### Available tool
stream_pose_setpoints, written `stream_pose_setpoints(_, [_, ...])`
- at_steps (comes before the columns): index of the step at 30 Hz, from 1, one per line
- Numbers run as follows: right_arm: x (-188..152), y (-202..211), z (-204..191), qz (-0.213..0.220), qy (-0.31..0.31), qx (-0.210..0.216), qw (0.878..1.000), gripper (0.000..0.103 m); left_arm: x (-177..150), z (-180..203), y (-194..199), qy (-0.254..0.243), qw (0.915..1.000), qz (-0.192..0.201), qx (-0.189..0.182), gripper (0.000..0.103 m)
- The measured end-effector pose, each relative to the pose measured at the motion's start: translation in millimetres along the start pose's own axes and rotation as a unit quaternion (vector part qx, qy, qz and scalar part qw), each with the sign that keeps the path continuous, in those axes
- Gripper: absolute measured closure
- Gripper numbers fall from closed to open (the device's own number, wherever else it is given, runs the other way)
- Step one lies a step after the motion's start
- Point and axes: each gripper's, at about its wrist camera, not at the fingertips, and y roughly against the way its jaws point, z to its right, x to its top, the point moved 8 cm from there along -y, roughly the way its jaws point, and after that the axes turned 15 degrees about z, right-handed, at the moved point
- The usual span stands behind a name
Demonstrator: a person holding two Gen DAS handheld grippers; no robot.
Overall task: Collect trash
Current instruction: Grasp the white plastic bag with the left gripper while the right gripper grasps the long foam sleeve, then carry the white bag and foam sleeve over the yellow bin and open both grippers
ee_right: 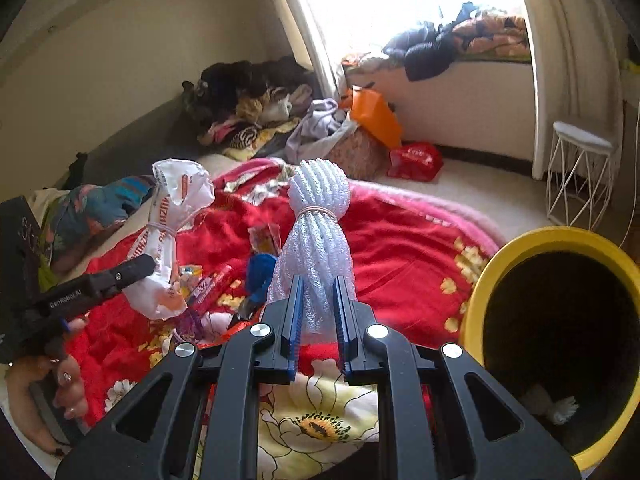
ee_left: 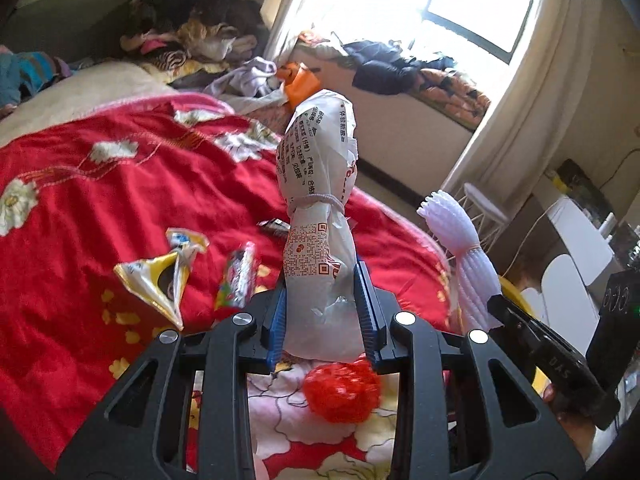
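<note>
My left gripper (ee_left: pixel 325 280) is shut on a white printed plastic bag bundle (ee_left: pixel 320 184) tied with a band, held upright above the red bedspread (ee_left: pixel 100 200). My right gripper (ee_right: pixel 317 296) is shut on a white foam net bundle (ee_right: pixel 318 224), also tied round its middle. The same foam bundle (ee_left: pixel 460 248) shows at the right of the left wrist view, and the plastic bag bundle (ee_right: pixel 170 232) at the left of the right wrist view. A yellow bin (ee_right: pixel 556 240) with a dark inside stands at the right. A red mesh ball (ee_left: pixel 342 392) lies below the left fingers.
Loose wrappers lie on the bedspread: a yellow-white packet (ee_left: pixel 160 280), a colourful wrapper (ee_left: pixel 238 280), a blue piece (ee_right: pixel 260 276). Clothes are piled at the bed's far end (ee_left: pixel 184 28). An orange bag (ee_right: pixel 378 118), a red bag (ee_right: pixel 416 160) and a white wire stool (ee_right: pixel 580 172) stand on the floor.
</note>
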Motion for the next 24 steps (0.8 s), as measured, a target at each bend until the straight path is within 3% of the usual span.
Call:
stream_pose_setpoints(13, [26.7,35.9,0.6,0.051,0.034,-0.018,0.998,0.088,18.4,38.6,22.9,-0.019,0.9983,0.031,-0.045,0.078])
stream_pose_setpoints(24, [33.0,56.0,15.9,0.066,0.030,-0.044,0.996,0.088,16.0,63.2,27.3,-0.031,0.9962,0.030,-0.075,0.078])
